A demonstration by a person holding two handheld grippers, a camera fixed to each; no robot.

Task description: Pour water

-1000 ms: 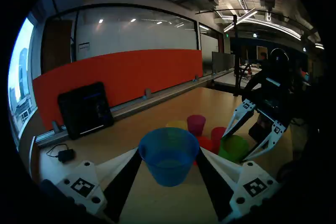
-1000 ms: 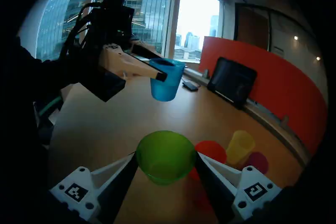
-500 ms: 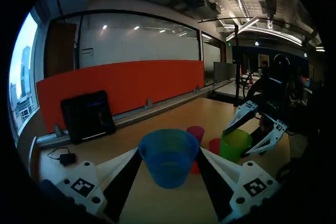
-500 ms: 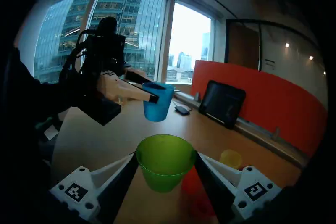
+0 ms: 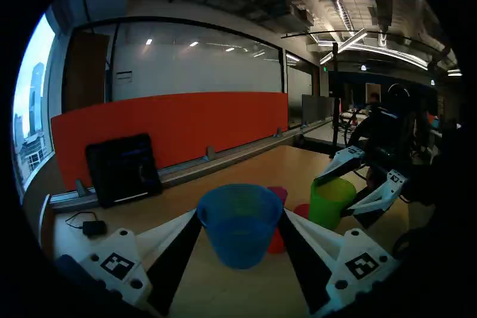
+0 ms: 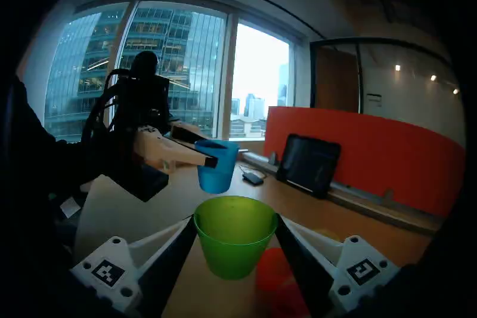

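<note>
Bench (image 5: pixel 268 166): pale wood, running back to the partition.
Partition (image 5: pixel 179 121): orange panel along the bench's far edge, glass wall (image 5: pixel 191 67) above it.
Tablet (image 5: pixel 123 169): dark, propped upright against the partition.
Adapter (image 5: pixel 94 228): small, black, with a cable, lying on the bench near the tablet.
Spare cups: magenta cup (image 5: pixel 278 193) and red cup (image 5: pixel 302 210) standing on the bench, close together.
Windows (image 6: pixel 173 79): tall panes, towers outside.
Ceiling lights (image 5: pixel 349 25): lit strips.

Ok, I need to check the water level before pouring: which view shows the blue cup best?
The left gripper view: the blue cup is close and central, and the camera looks slightly into its rim. The right gripper view shows it farther off and smaller, side on.
</note>
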